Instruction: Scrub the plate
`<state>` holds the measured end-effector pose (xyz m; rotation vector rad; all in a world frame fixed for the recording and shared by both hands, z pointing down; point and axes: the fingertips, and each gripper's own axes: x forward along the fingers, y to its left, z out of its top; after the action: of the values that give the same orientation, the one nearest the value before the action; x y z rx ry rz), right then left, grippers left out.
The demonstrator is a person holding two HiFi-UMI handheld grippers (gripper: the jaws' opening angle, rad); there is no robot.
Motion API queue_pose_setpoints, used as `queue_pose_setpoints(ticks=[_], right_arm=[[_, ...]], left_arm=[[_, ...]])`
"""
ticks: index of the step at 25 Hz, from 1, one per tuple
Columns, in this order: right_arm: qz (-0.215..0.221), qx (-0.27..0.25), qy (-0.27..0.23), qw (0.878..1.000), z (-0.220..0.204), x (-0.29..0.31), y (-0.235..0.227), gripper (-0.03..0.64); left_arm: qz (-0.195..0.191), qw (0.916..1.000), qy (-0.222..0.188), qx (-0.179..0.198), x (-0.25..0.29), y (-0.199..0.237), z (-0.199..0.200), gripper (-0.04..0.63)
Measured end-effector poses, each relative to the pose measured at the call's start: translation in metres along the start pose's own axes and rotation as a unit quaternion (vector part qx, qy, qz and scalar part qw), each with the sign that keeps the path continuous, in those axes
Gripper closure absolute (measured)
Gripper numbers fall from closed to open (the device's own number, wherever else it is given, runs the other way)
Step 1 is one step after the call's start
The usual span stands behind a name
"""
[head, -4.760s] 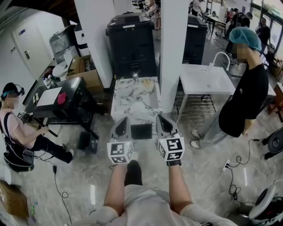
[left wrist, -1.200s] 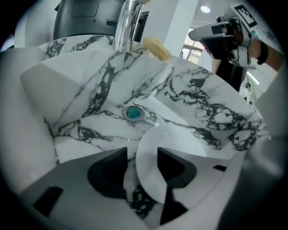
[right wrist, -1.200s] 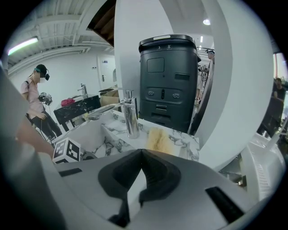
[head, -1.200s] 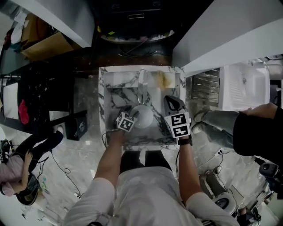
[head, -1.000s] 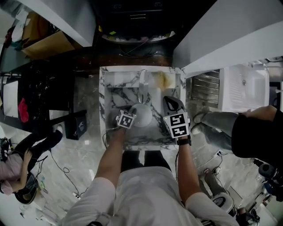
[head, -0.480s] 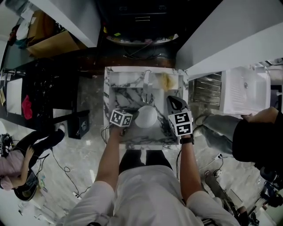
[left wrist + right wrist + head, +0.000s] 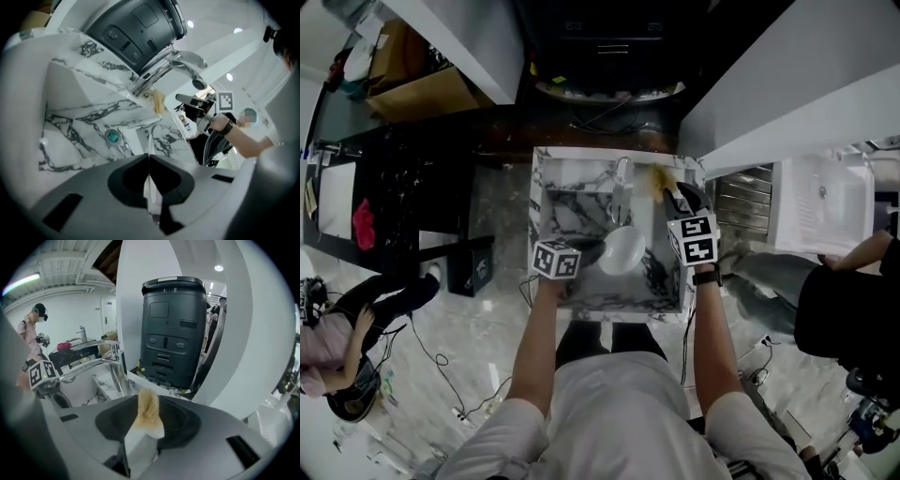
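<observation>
Find left gripper [image 7: 148, 157] pressed together on the rim of the plate [image 7: 623, 251]; see only a thin white edge running through the pinch. Place the plate just beyond its tips, tilted, up over the basin of the sink [image 7: 540, 211], with the drain [image 7: 112, 137] ahead and below. Judge the hold narrow: rim only, whole weight out past the tips. Expect possible swing or slip about the pinch, worse if wet; would mean a drop onto marble and a chip. Note faucet [image 7: 621, 187] close by the plate's far edge; could knock it with any lift or turn.

Find right gripper [image 7: 146, 398] spread, caught just opening, with the sponge [image 7: 149, 416] standing between its tips. Cannot confirm pads pressing on it, so read as not yet gripped. Risk catching only a corner if closed from here; would let the sponge squirm out at the first stroke or get shoved away past the tips.

Judge scrubbing not started. Expect sponge pressure on the plate face to lever against the single rim pinch; would twist the plate loose under a hard stroke far from the left tips.
</observation>
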<state>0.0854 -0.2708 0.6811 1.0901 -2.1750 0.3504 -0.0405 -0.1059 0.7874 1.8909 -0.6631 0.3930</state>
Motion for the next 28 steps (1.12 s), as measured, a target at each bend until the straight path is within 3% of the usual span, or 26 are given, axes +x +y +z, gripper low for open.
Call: queue_pose_setpoints(ticks=[1, 3, 9, 10, 13, 16, 23, 26, 28], right_arm=[[0.005, -0.004, 0.007, 1.000, 0.000, 0.008, -0.001, 0.453], [0.016, -0.016, 0.023, 0.999, -0.001, 0.025, -0.002, 0.372], [0.031, -0.055, 0.082, 0.995, -0.015, 0.061, 0.004, 0.347], [0.025, -0.059, 0.091, 0.994, -0.018, 0.065, 0.003, 0.352], [-0.004, -0.064, 0.107, 0.992, -0.024, 0.070, -0.002, 0.484], [-0.022, -0.048, 0.110, 0.993, -0.025, 0.063, -0.002, 0.548], [-0.010, 0.043, 0.046, 0.998, -0.002, -0.010, 0.012, 0.578], [0.019, 0.050, 0.007, 0.999, 0.016, -0.058, 0.027, 0.578], [0.048, 0.045, -0.047, 0.997, 0.036, -0.091, 0.037, 0.578]], left_arm=[[-0.001, 1.0000, -0.006, -0.002, -0.003, -0.003, 0.002, 0.578], [0.000, 0.9999, -0.012, -0.005, -0.009, -0.007, 0.005, 0.578], [0.006, 0.9995, -0.021, -0.024, -0.026, -0.016, 0.005, 0.578], [0.007, 0.9993, -0.024, -0.028, -0.029, -0.016, 0.004, 0.578], [0.007, 0.9987, -0.034, -0.037, -0.039, -0.019, 0.005, 0.578], [0.005, 0.9981, -0.046, -0.041, -0.050, -0.024, 0.008, 0.578], [-0.006, 0.9958, -0.084, -0.038, -0.087, -0.058, 0.019, 0.578], [0.001, 0.9958, -0.090, -0.012, -0.104, -0.077, 0.025, 0.578], [-0.005, 0.9947, -0.103, -0.008, -0.114, -0.092, 0.030, 0.578]])
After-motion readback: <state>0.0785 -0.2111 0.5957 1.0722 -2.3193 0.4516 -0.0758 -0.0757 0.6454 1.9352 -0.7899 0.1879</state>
